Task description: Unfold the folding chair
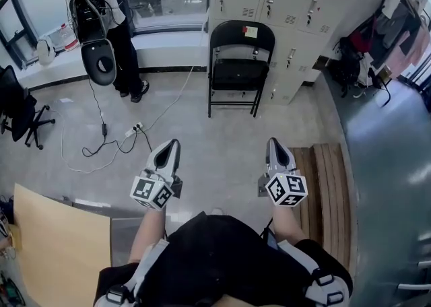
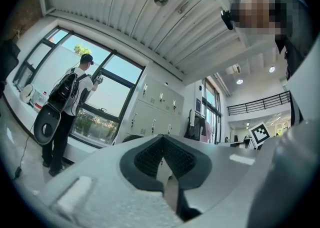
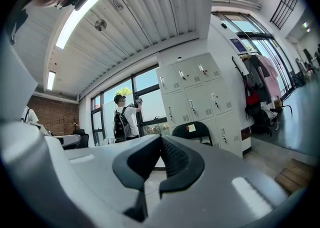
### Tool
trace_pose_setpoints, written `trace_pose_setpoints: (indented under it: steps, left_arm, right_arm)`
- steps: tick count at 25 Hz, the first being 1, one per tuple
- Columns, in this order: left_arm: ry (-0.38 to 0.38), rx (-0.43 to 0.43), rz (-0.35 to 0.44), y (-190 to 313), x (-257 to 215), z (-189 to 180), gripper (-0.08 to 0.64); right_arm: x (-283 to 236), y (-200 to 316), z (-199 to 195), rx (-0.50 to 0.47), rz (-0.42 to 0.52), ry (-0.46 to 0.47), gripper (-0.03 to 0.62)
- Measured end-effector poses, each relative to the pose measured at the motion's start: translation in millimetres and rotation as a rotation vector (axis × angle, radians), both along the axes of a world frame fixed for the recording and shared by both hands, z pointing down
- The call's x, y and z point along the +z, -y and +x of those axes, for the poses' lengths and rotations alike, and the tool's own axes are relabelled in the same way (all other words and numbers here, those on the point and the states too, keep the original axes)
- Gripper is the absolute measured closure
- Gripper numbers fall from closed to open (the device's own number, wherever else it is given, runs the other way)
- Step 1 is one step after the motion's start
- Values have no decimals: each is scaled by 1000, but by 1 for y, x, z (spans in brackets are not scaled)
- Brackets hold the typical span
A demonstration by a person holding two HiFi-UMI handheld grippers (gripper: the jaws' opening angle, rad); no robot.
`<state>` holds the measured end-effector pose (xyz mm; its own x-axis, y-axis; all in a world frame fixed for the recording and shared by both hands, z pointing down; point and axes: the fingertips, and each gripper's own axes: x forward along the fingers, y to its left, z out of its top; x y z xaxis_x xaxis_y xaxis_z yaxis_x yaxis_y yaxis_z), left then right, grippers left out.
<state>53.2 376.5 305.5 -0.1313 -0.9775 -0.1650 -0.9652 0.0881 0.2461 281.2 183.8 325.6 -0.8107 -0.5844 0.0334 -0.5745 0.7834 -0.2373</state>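
Head view: the folding chair (image 1: 240,63) stands opened on the floor (image 1: 222,144), seat down, its back close to the grey lockers (image 1: 283,3). The left gripper (image 1: 171,149) and right gripper (image 1: 275,145) are held side by side, well short of the chair, touching nothing. A person (image 1: 108,9) with a backpack stands at the window, left of the chair.

Left gripper view: jaws together, nothing between them; lockers and the person lie beyond.

Right gripper view: jaws together, nothing between them; the chair shows just right of the jaw tips, against the lockers.
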Motion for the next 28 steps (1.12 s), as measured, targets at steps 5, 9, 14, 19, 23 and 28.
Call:
trace_pose_setpoints:
  steps: [5, 9, 14, 19, 23, 28]
  left_arm:
    - [-28, -23, -12, 35, 4, 4, 555]
    - [-28, -47, -47, 52, 11, -4, 555]
    - [-13, -50, -58, 74, 16, -10, 555]
    - [6, -26, -30, 112, 16, -30, 556]
    - [3, 7, 5, 146, 16, -60, 557]
    - [-4, 62, 39, 185, 12, -95, 555]
  right_arm:
    - [4, 46, 3, -19, -12, -10, 586]
    - [18, 68, 0, -2, -56, 22, 586]
    - [35, 82, 0, 10, -101, 9, 586]
    - [22, 109, -4, 42, -55, 10, 586]
    - [17, 135, -17, 100, -32, 20, 586]
    - [4, 176, -58, 148, -11, 39, 586]
